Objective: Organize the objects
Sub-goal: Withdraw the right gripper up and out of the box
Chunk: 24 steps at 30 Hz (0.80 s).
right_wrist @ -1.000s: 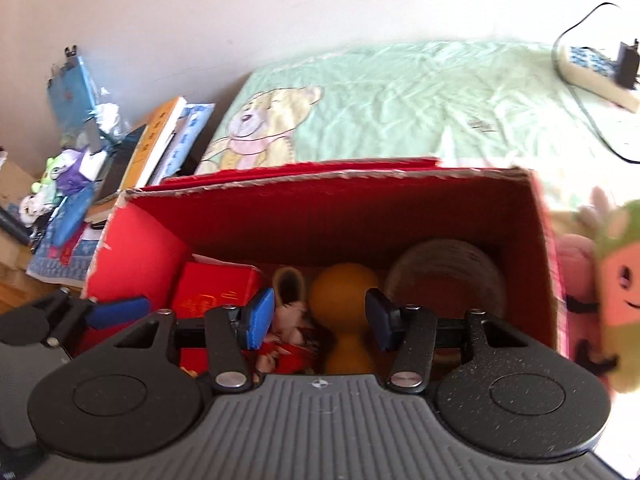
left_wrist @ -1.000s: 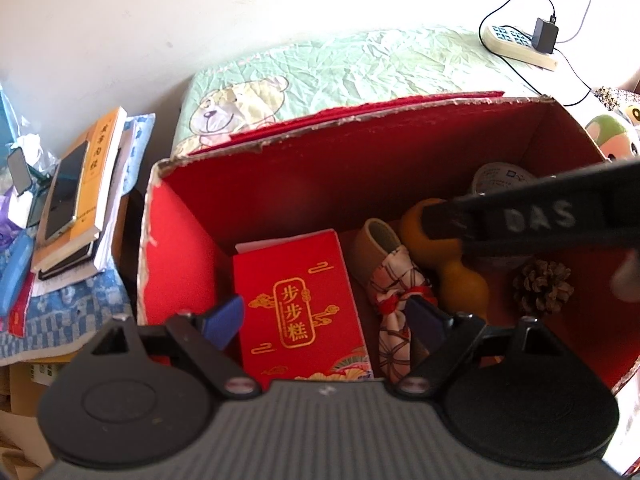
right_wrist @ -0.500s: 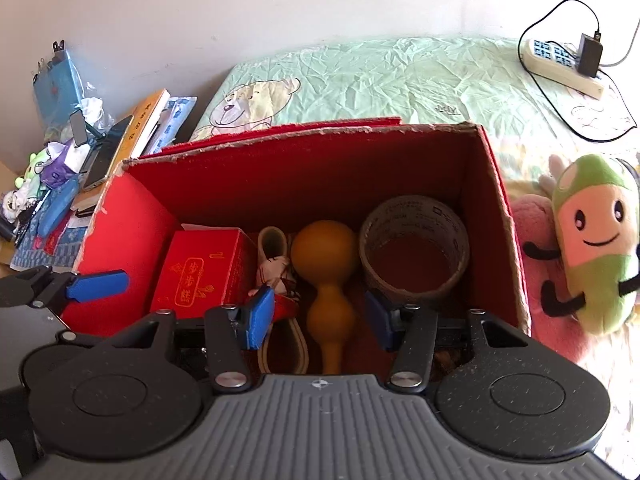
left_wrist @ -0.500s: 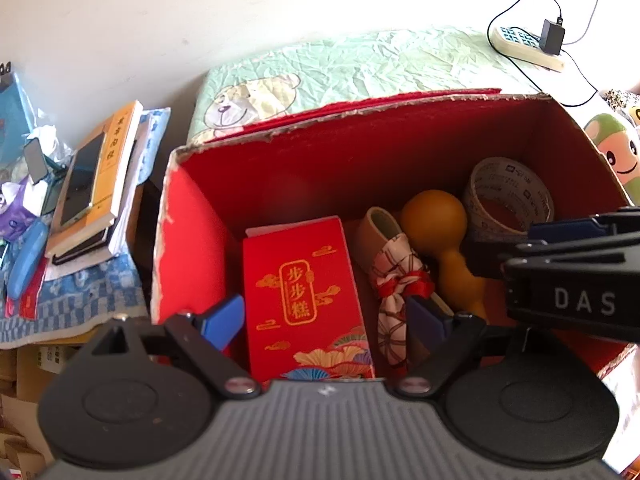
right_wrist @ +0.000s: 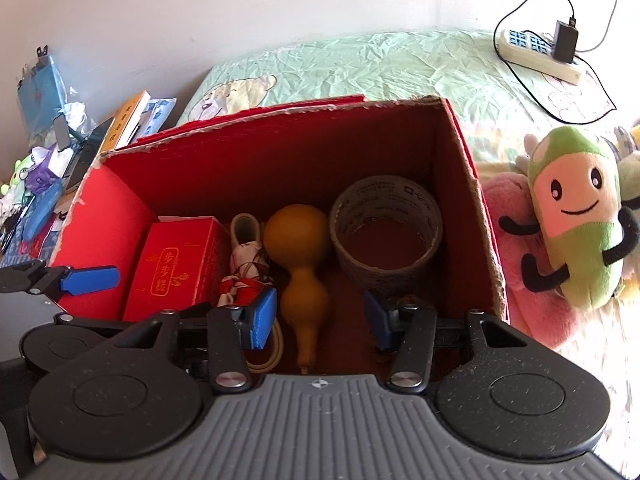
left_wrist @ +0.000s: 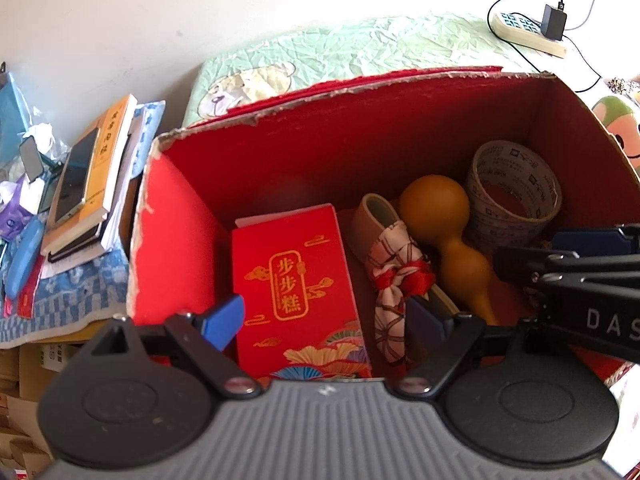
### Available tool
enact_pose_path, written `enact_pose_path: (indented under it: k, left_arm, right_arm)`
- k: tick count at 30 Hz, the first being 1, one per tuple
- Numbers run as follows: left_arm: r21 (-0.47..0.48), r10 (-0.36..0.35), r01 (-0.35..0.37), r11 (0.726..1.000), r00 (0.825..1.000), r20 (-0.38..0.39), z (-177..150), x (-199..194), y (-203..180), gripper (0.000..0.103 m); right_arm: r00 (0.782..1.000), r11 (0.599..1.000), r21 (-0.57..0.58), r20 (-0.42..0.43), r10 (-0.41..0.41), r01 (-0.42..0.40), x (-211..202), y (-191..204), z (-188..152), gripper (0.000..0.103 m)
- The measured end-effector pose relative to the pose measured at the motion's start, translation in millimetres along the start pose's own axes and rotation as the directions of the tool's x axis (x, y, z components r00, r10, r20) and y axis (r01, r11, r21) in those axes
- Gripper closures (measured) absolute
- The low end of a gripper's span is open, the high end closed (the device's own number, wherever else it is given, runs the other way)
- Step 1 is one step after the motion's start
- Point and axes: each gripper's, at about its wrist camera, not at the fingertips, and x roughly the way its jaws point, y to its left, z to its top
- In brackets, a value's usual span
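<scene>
An open red cardboard box (left_wrist: pixel 360 128) (right_wrist: pixel 280 152) stands on the bed. Inside lie a red gift carton with gold characters (left_wrist: pixel 294 284) (right_wrist: pixel 176 264), a patterned cloth bundle tied in red (left_wrist: pixel 394 268) (right_wrist: pixel 244 268), an orange gourd (left_wrist: pixel 448 232) (right_wrist: pixel 300 256) and a roll of tape (left_wrist: pixel 514 188) (right_wrist: pixel 386 228). My left gripper (left_wrist: pixel 326 320) is open and empty over the box's near left. My right gripper (right_wrist: pixel 320 316) is open and empty over the gourd's near end. It also shows in the left wrist view (left_wrist: pixel 580 272).
A green plush toy (right_wrist: pixel 576 216) and a pink plush (right_wrist: pixel 528 264) lie right of the box. A power strip with a charger (right_wrist: pixel 540 50) sits at the far right of the green bedsheet (right_wrist: pixel 380 64). Books and a phone (left_wrist: pixel 88 180) are stacked left of the box.
Both grippers have pulled back and up from the box, so more of its inside shows. The right gripper has left the middle of the left view.
</scene>
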Motion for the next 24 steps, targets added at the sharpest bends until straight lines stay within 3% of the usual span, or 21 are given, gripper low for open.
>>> enact_pose_path:
  k: [24]
  left_arm:
    - [0.029,0.023,-0.023,0.999,1.000,0.001,1,6,-4,0.016]
  right_arm:
    - [1.000,0.999,0.043,-0.030,0.000,0.001,15,-5,-1,0.060]
